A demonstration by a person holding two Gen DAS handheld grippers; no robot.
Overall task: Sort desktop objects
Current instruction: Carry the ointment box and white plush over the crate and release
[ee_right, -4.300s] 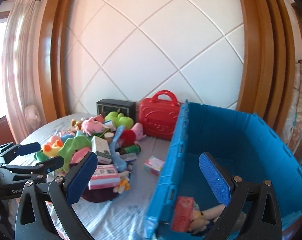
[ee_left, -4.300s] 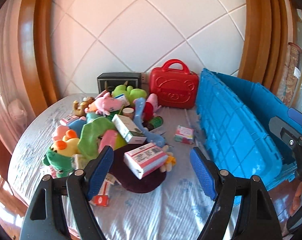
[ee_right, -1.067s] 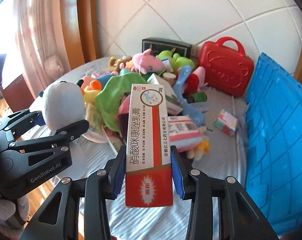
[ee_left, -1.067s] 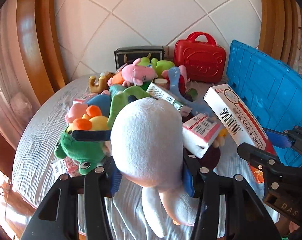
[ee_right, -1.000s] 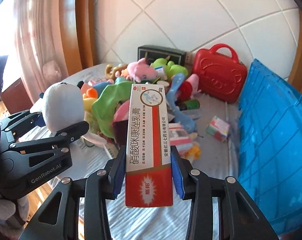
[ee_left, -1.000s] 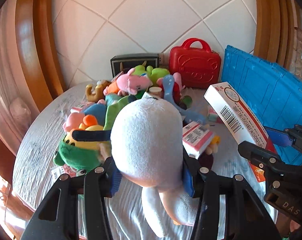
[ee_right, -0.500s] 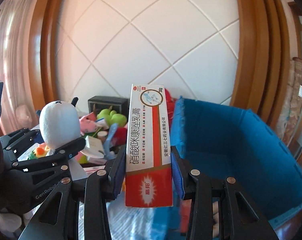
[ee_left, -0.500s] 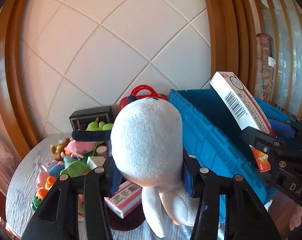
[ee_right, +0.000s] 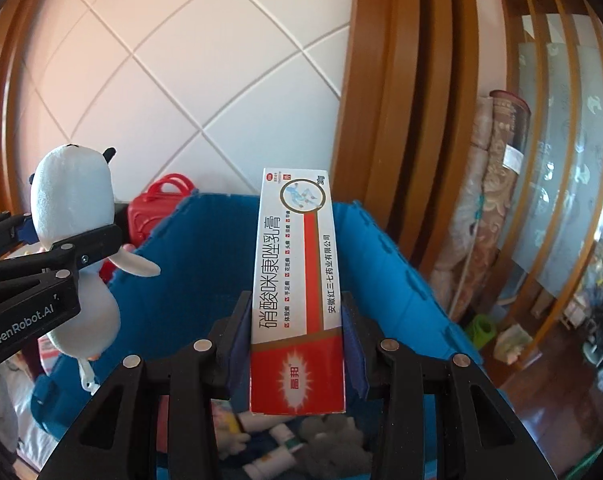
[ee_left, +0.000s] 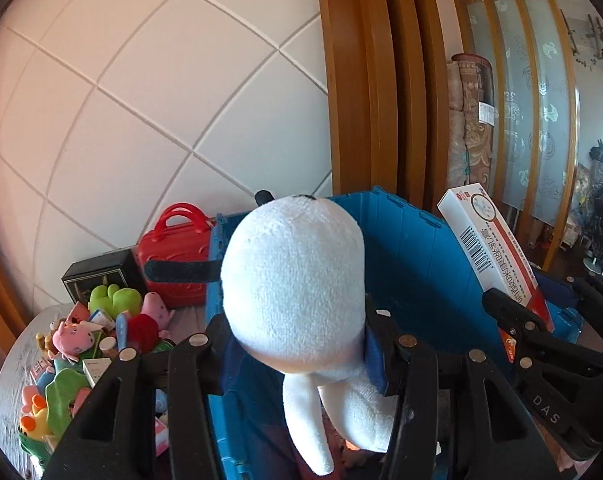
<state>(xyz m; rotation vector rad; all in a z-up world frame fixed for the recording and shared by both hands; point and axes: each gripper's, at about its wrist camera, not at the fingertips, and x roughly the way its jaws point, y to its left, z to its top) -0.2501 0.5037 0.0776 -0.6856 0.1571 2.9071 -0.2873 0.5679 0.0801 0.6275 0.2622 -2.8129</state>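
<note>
Left wrist view first. Left gripper clamped on a white plush toy, blue pads of the fingers pinching its sides just below the round head. Black ear strap jutting left from the head, white limb dangling down between the fingers. Held right above the blue crate, over its near left wall. Off to the right, right gripper gripping a white-and-red medicine box, barcode side showing, tilted up and leftward over the crate's right part. Far left, against the quilted wall, a red toy suitcase touching the crate's outer left wall, a black box just beside it. Nearer on the left, a heap of plush toys and small cartons spread over the round tabletop.

Now the right wrist view. Right gripper pinching the medicine box by its long edges near the red lower end, box standing upright, printed face toward the camera. Directly beyond and below it, the open crate, blue walls all round. On the crate floor, near side, a few items lying loose: small tubes and a grey plush thing, partly hidden by the fingers. At left, left gripper holding the plush toy upright over the crate's left edge, body hanging below the fingers. Suitcase peeking out behind, left of the crate.
</note>
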